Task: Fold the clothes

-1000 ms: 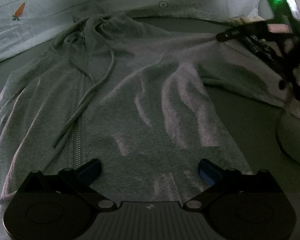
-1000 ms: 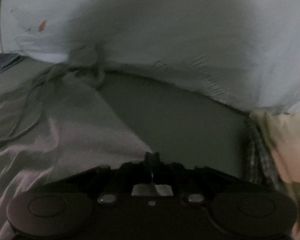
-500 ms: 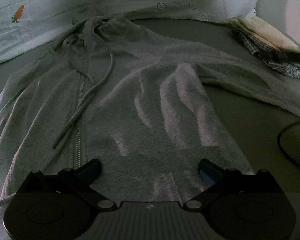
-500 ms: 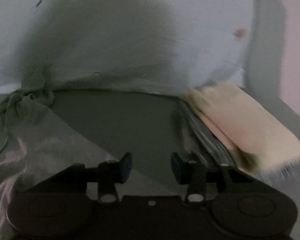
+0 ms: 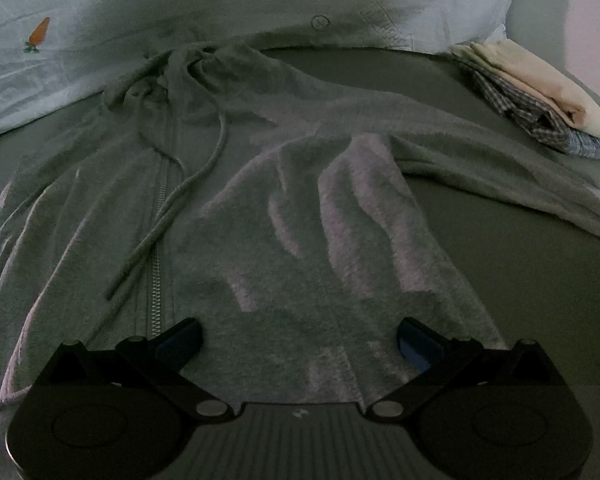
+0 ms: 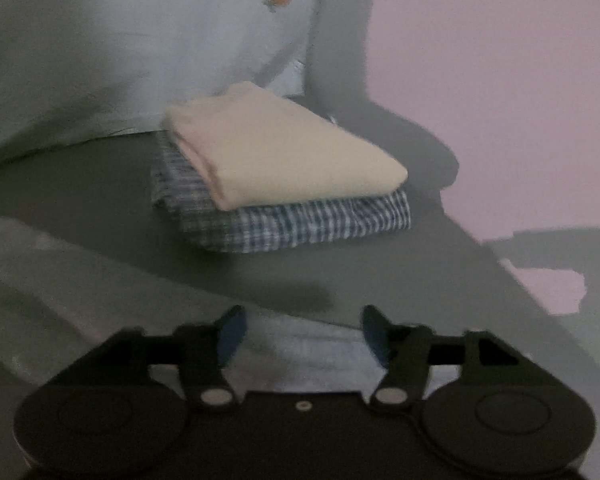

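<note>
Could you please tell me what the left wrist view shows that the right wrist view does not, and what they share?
Only the left wrist view shows the grey hoodie spread out with its zip and drawstring, and the left gripper open above it. Only the right wrist view shows the right gripper, its jaws opening with nothing pinched between them, above pale cloth, and a pink wall. Both show the folded cream garment lying on the folded checked one, and the pale carrot-print bedding behind.
</note>
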The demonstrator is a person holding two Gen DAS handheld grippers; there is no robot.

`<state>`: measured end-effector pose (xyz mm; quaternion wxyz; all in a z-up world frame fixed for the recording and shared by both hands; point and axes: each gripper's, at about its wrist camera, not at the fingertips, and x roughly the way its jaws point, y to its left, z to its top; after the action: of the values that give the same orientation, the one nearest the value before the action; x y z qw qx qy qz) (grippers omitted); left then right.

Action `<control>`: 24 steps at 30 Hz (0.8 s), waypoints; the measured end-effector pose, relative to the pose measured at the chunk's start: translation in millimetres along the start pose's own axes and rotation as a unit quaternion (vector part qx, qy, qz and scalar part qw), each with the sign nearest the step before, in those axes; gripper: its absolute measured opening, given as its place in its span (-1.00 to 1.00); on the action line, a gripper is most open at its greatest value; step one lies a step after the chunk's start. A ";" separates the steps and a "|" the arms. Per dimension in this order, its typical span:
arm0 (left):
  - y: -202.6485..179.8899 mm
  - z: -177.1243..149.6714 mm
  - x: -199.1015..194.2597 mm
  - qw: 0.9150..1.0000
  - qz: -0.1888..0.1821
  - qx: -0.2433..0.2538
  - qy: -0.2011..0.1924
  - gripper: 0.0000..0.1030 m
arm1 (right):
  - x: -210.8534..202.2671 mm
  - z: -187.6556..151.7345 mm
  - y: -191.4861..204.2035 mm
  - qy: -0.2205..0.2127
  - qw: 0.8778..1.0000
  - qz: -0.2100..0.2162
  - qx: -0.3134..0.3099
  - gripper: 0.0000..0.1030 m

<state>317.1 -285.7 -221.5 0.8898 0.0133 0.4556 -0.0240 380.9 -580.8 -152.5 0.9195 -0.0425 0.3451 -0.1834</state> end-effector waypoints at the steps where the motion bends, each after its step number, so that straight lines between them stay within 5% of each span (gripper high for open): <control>1: 3.1 1.1 -0.6 1.000 -0.008 0.005 0.004 1.00 | -10.5 -2.6 5.4 0.000 1.000 0.006 -0.008 0.50; 6: 35.5 -7.1 -17.9 0.996 -0.080 0.043 0.023 1.00 | -70.7 -33.0 59.5 0.022 0.997 0.067 -0.002 0.74; 14: 200.3 -28.3 -84.6 0.993 -0.119 -0.026 -0.008 1.00 | -164.5 -68.4 178.9 0.035 0.993 0.111 0.024 0.99; 19: 332.4 -54.2 -123.2 0.992 -0.029 -0.105 -0.058 1.00 | -206.3 -87.9 282.2 0.021 0.985 0.167 -0.039 1.00; 22: 413.2 -67.5 -128.2 0.980 0.030 -0.192 -0.049 0.99 | -222.8 -106.7 348.2 0.018 0.977 0.180 -0.108 1.00; 24: 459.2 -79.9 -143.2 0.968 0.047 -0.244 -0.045 0.99 | -225.7 -117.7 383.3 0.055 0.968 0.199 -0.144 1.00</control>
<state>194.0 180.8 -151.3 0.8860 -0.1834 0.4057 0.1292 265.6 -136.2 -180.6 0.9014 -0.0946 0.4192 0.0528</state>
